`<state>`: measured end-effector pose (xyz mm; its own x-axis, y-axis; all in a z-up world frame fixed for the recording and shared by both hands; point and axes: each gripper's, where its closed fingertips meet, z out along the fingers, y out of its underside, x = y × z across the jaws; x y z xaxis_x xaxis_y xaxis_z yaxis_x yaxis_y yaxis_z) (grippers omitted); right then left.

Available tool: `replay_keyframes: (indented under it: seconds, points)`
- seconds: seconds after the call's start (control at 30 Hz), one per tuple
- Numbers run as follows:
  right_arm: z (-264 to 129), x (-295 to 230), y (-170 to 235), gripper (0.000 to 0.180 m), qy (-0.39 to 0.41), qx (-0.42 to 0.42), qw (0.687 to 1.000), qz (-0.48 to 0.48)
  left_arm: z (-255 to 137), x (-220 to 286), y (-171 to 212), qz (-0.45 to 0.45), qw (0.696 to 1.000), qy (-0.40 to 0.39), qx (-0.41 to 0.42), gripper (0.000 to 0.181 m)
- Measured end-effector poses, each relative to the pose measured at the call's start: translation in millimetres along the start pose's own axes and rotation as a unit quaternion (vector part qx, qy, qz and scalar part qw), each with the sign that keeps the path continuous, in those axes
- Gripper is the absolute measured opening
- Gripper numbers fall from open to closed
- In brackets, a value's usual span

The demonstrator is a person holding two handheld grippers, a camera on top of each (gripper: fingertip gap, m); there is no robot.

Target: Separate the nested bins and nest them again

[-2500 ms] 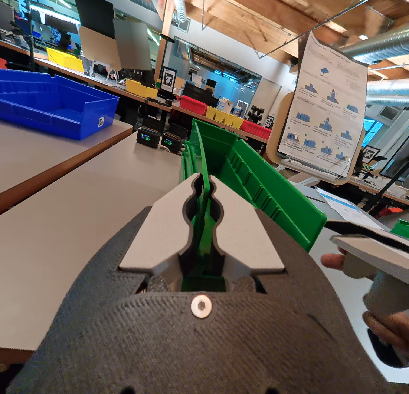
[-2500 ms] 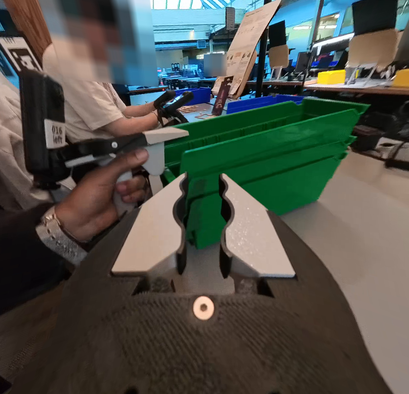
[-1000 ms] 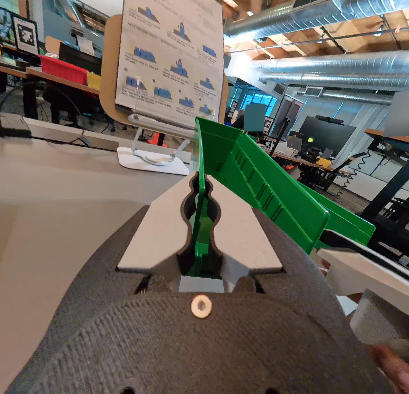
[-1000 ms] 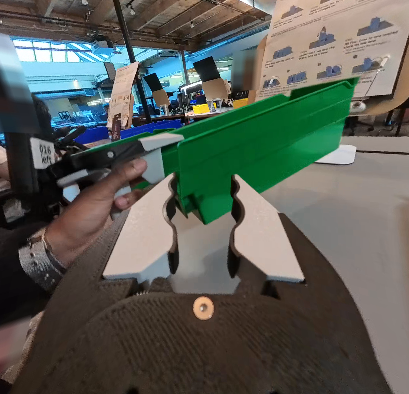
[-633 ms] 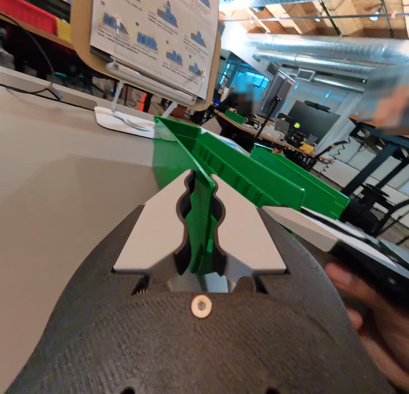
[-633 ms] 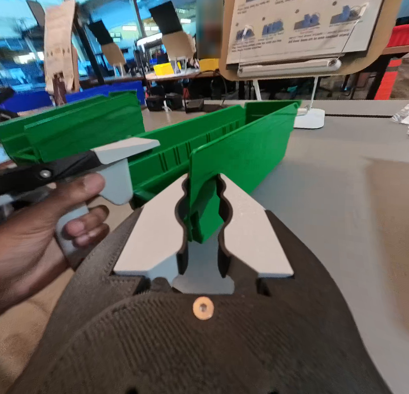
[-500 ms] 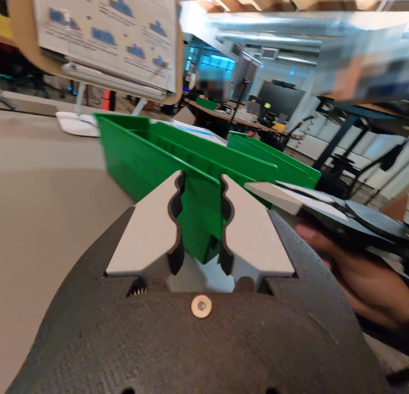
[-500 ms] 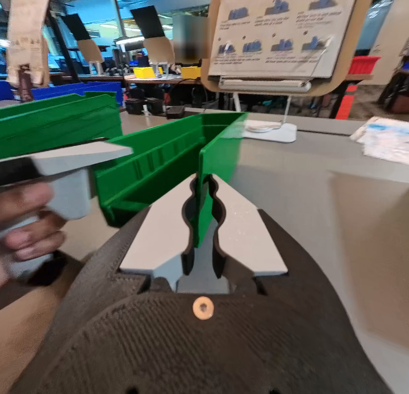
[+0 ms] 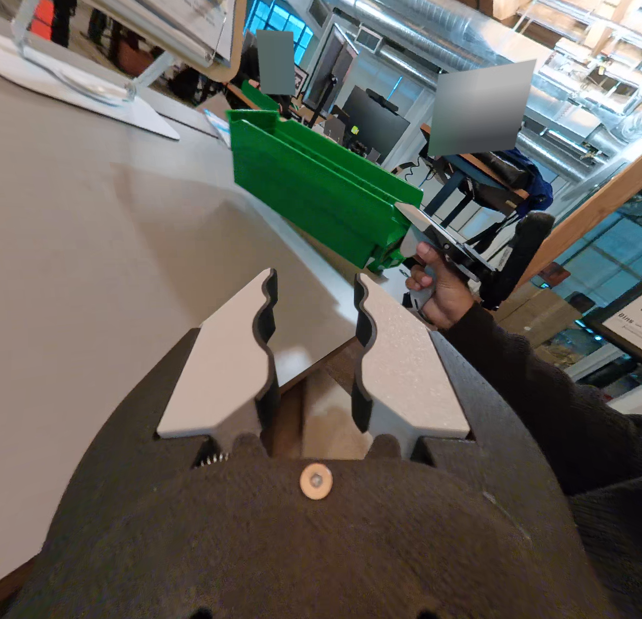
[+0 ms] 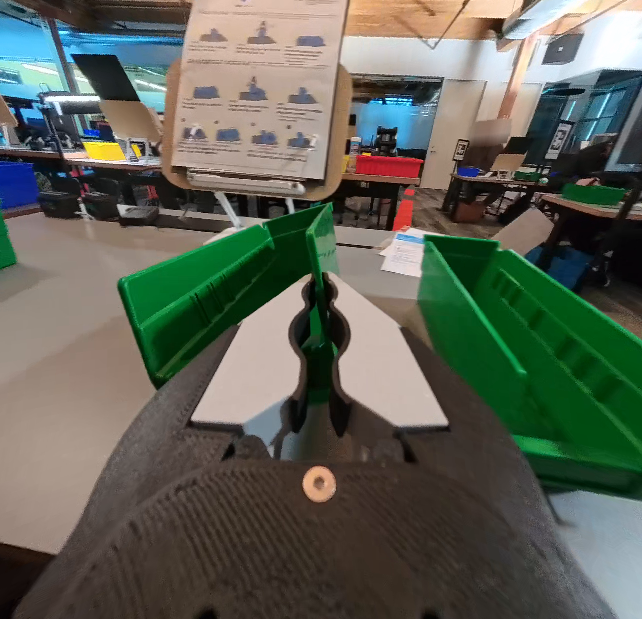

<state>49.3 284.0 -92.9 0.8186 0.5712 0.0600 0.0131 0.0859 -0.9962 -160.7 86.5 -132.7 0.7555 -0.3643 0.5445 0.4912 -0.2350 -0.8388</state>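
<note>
Two green bins stand apart on the grey table. My right gripper (image 10: 321, 279) is shut on the thin end of the right side wall of the left bin (image 10: 208, 296). The second bin (image 10: 521, 341) lies just to its right, tilted, with its open top showing. My left gripper (image 9: 314, 275) is open and empty, pulled back over the table's front edge. From there I see the green bin (image 9: 312, 185) ahead to the right, with the right gripper (image 9: 410, 216) and a hand at its near end. Whether both bins show there I cannot tell.
An instruction board on a stand (image 10: 257, 81) rises behind the bins, its white base (image 9: 104, 98) on the table. A paper sheet (image 10: 403, 255) lies at the back right. Part of another green bin (image 10: 5, 248) shows at the far left. The table edge (image 9: 330, 352) is under my left gripper.
My left gripper has let go of the bin wall, opened and drawn back. My right gripper has shut on a bin wall. The bins now lie apart, side by side.
</note>
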Motion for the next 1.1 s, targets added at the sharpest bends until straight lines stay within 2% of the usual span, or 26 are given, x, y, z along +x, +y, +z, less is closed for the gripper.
replay_keyframes:
  seconds: [0.17, 0.27, 0.43, 0.93, 1.1]
  points:
    - [-2.4, 43.8, 19.2, 0.002, 0.028, -0.005, 0.997, 0.065, 2.0, -7.6, 2.1, -0.037, 0.999, 0.007, -0.011, 0.041]
    - [1.1, 49.1, 28.7, 0.002, 0.04, -0.015, 0.997, 0.061, 3.1, -11.8, 3.4, -0.052, 0.998, 0.007, -0.017, 0.041]
    - [-0.4, 47.7, 70.8, 0.002, 0.046, -0.132, 0.99, 0.037, 3.9, -18.5, 4.0, -0.067, 0.998, 0.001, -0.02, 0.04]
    - [-6.5, 45.1, 77.1, 0.001, 0.056, -0.158, 0.985, 0.031, 3.9, -33.1, 5.5, -0.066, 0.997, -0.026, -0.025, 0.04]
    - [-6.1, 45.1, 77.3, 0.003, 0.061, -0.163, 0.985, -0.007, 5.6, -35.2, 8.7, -0.066, 0.997, -0.029, -0.032, 0.04]
